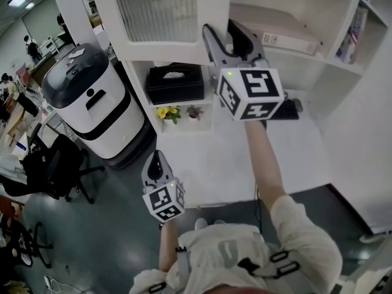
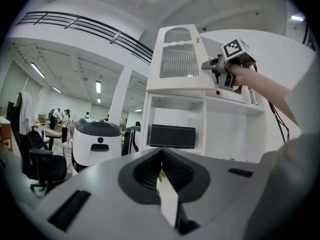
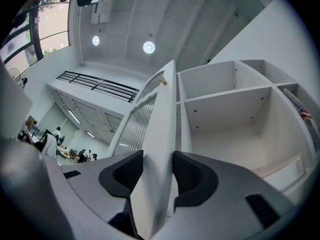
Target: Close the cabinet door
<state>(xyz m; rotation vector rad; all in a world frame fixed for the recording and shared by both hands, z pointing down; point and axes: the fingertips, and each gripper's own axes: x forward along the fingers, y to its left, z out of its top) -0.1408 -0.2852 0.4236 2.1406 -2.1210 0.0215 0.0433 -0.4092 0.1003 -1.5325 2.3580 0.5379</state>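
White open shelving (image 3: 227, 96) filled the background. The right gripper (image 3: 158, 165) clamped its dark pads on the free edge of the cabinet door (image 3: 162, 109), a white slab with a reeded glass panel (image 1: 156, 8). The door stood ajar at eleven o'clock in the head view, its top cut off. The left gripper (image 2: 161, 156) hung closed and empty at seven o'clock.

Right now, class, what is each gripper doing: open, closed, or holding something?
Left gripper: closed, empty.
Right gripper: closed on the cabinet door edge.
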